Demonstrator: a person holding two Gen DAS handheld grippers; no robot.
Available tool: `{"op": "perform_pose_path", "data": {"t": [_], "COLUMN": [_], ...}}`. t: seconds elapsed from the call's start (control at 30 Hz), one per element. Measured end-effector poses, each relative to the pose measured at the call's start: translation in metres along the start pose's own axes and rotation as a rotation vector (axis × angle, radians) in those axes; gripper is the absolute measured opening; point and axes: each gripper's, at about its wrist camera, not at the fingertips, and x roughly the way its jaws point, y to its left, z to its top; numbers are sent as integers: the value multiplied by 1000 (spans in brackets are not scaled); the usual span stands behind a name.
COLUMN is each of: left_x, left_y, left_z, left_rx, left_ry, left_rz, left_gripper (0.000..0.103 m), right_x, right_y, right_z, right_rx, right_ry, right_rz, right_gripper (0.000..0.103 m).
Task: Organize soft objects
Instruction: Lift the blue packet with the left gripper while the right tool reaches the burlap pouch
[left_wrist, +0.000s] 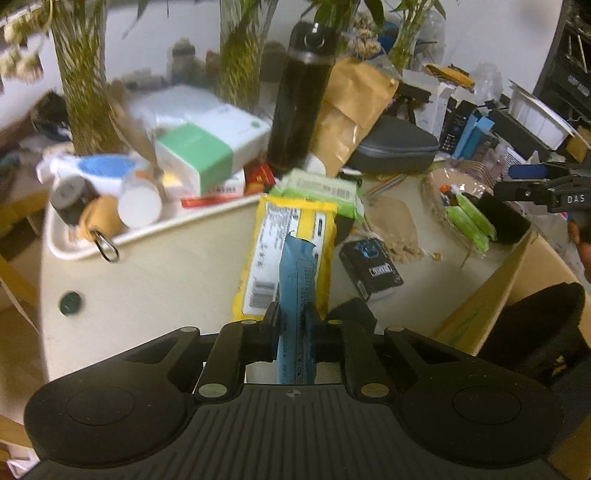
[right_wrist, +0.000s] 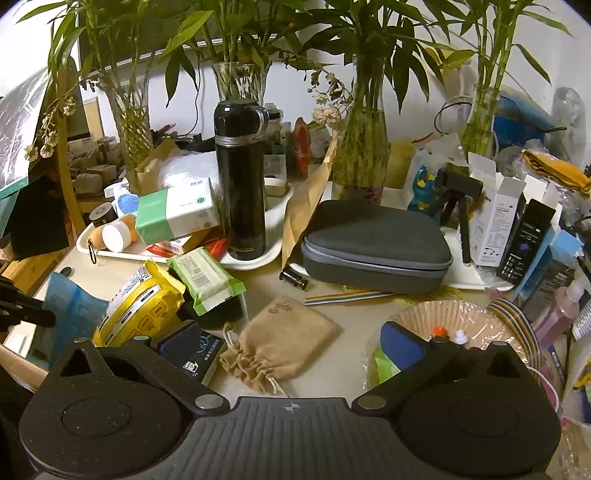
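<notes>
Pinching blue packet (left_wrist: 297, 291), left gripper (left_wrist: 293, 317) tilts downward; right gripper (right_wrist: 291, 343) spread, empty.

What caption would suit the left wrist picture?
Left gripper shut on a blue packet, above a yellow packet on a cluttered table.

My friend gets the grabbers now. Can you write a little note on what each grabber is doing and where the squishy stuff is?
Left gripper: shut on the blue packet, held above the table.
Right gripper: open, empty, over the tan drawstring pouch.
On the table: yellow packet, green packet, the pouch, a small black box.
Cardboard box stands at the table's right edge.
Done: blue packet picked up.
Left: put it away, probably in the cardboard box, then sort the other soft things.
</notes>
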Motion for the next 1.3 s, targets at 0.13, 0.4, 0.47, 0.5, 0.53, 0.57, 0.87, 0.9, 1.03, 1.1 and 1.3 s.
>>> {"op": "perform_pose_path", "data": {"t": [0.13,0.4,0.47,0.5,0.53,0.57,0.87,0.9,1.03,1.1,1.3], "left_x": [-15,-43,-50,-53,-56,-59,-67,-66,-64,-64,-63], "left_y": [-7,-16,-18,-19,-19,-20,-19,-18,-15,-14,-14], "left_z": [3,-1,-3,-4,-5,-6,-6,-6,-5,-5,-2], "left_rx": [18,24,15,14,12,6,-32,-37,-61,-63,-72], "left_ry": [-49,-123,-140,-148,-155,-162,-206,-205,-203,-205,-212], "left_rz": [63,183,196,197,197,199,197,201,193,195,177], "left_gripper": [14,14,14,14,14,14,14,14,14,14,14], "right_x": [0,7,12,15,18,21,49,54,80,94,127], "right_y": [0,0,0,1,1,1,-3,-4,-8,-9,-8], "right_z": [0,-2,-2,-2,-3,-3,-4,-5,-12,-16,-25], "right_rx": [-3,-17,-25,-30,-36,-44,-23,-16,29,48,64], "right_ry": [-2,11,23,31,38,43,80,91,130,161,210], "right_rz": [-2,-6,-6,-5,-3,0,71,80,114,112,100], "right_gripper": [103,103,103,103,103,103,103,102,101,92,91]}}
